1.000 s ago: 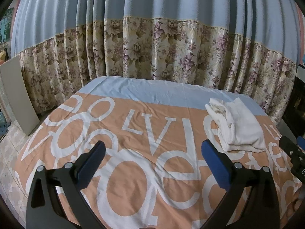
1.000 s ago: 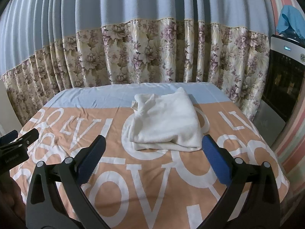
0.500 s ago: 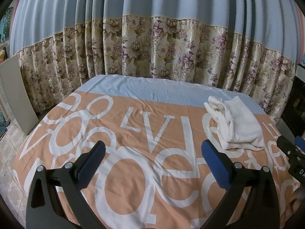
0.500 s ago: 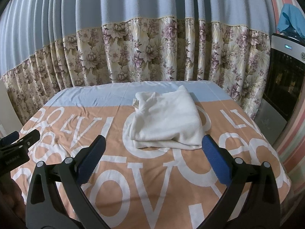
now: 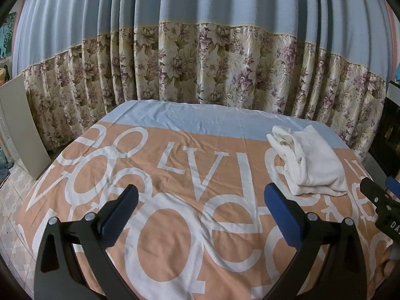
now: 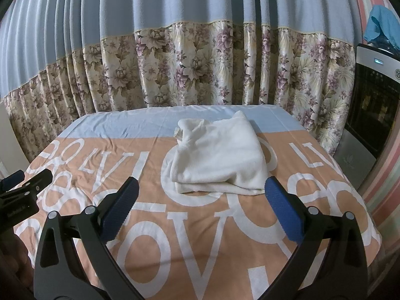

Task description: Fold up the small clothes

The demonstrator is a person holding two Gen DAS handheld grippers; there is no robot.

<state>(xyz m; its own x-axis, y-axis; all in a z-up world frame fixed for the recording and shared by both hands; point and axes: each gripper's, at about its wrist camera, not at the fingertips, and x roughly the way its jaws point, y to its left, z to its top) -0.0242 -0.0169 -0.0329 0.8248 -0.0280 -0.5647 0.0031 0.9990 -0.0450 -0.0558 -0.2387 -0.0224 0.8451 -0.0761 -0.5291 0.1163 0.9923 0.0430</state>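
Observation:
A white garment (image 6: 220,155) lies folded in a rough rectangle on the bed, towards its far right; in the left wrist view the same garment (image 5: 310,162) sits at the right. My right gripper (image 6: 201,195) hovers open just in front of the garment's near edge, nothing between its blue pads. My left gripper (image 5: 201,197) is open over bare cover near the bed's middle, well left of the garment. Each gripper shows at the edge of the other's view: the right gripper (image 5: 382,202) and the left gripper (image 6: 22,187).
The bed cover (image 5: 175,225) is orange with big white letters and a pale blue band at the far end. A blue and floral curtain (image 6: 200,62) hangs close behind. A dark appliance (image 6: 375,105) stands at the right, a pale board (image 5: 20,125) leans at the left.
Both grippers have drawn back and risen slightly, so the garment sits a little farther off. The garment itself has not moved.

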